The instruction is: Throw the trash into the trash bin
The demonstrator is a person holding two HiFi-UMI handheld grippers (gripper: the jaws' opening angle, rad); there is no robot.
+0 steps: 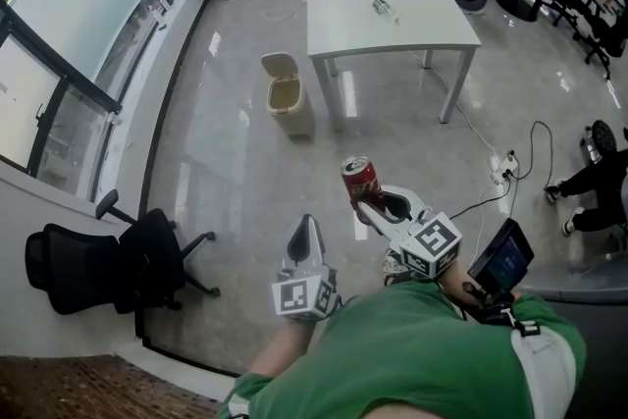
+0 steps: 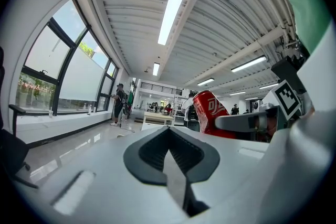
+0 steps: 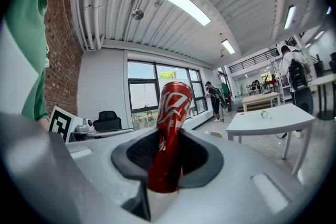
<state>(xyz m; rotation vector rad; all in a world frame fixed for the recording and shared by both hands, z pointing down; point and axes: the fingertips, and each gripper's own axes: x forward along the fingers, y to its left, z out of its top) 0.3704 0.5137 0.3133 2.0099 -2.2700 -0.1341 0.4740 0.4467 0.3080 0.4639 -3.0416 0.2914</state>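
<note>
A red soda can (image 1: 360,179) stands upright between the jaws of my right gripper (image 1: 371,204), which is shut on it. In the right gripper view the red soda can (image 3: 169,134) fills the middle, clamped by the dark pads. My left gripper (image 1: 305,235) is held beside it to the left, shut with nothing in it; its closed jaws meet in the left gripper view, left gripper (image 2: 169,152), with the can (image 2: 210,114) seen off to the right. The beige trash bin (image 1: 286,95) stands open on the floor ahead, left of the white table (image 1: 345,23).
A crumpled clear bottle (image 1: 384,9) lies on the white table. A black office chair (image 1: 108,258) stands at the left by the windows. Cables and a power strip (image 1: 502,166) lie on the floor at the right. A person's legs (image 1: 593,182) show at the far right.
</note>
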